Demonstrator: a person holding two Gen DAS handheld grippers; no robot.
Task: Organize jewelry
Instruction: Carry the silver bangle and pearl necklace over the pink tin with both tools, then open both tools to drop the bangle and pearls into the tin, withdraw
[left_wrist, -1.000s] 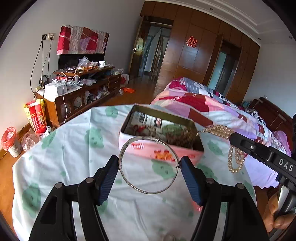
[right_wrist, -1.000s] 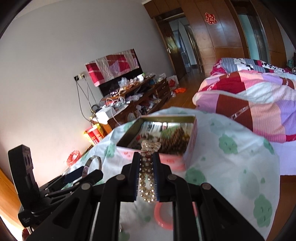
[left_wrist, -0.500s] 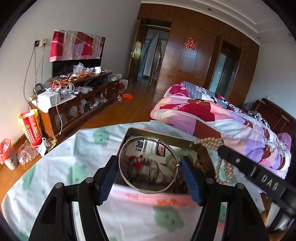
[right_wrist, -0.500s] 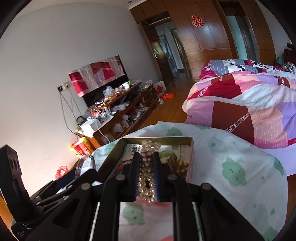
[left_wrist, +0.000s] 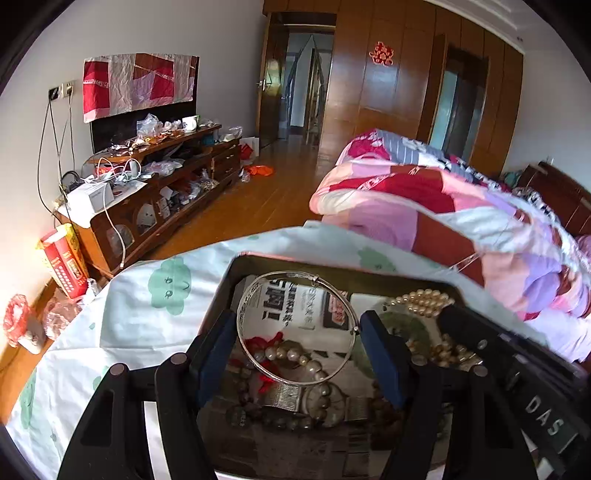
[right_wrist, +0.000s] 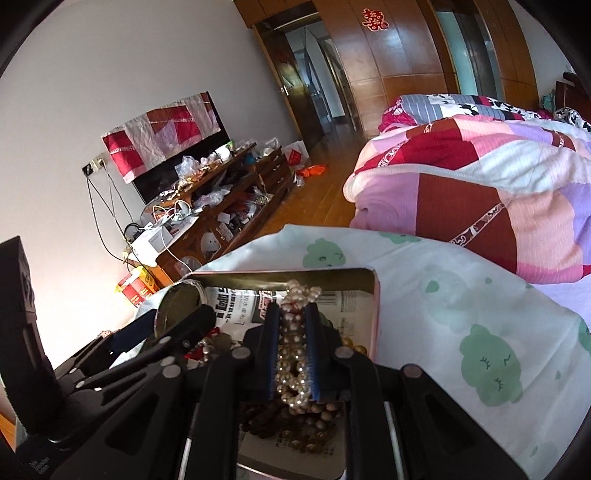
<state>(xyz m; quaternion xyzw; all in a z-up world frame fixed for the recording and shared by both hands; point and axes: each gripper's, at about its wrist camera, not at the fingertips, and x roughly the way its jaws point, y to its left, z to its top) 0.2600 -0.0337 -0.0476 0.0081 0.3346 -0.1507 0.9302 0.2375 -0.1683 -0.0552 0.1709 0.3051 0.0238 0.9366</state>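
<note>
My left gripper (left_wrist: 297, 332) is shut on a thin silver bangle (left_wrist: 273, 374), its blue pads pressing the ring's two sides. The bangle hangs over an open pink tin box (left_wrist: 236, 269) lined with printed paper and holding bead bracelets and a watch (left_wrist: 295, 397). My right gripper (right_wrist: 291, 332) is shut on a bunched pearl necklace (right_wrist: 291, 369), also above the tin (right_wrist: 375, 314). In the left wrist view the right gripper's arm crosses the tin's right side, with the pearls (left_wrist: 424, 301) showing by it. The bangle (right_wrist: 166, 302) shows at the tin's left end in the right wrist view.
The tin sits on a table under a white cloth with green tree prints (right_wrist: 487, 362). A bed with a patchwork quilt (left_wrist: 443, 206) lies behind to the right. A cluttered wooden TV cabinet (left_wrist: 155, 192) stands along the left wall, with wood floor between.
Both grippers have moved forward and down over the tin, keeping hold of the bangle and the pearls. The tin's contents now lie right under the fingers.
</note>
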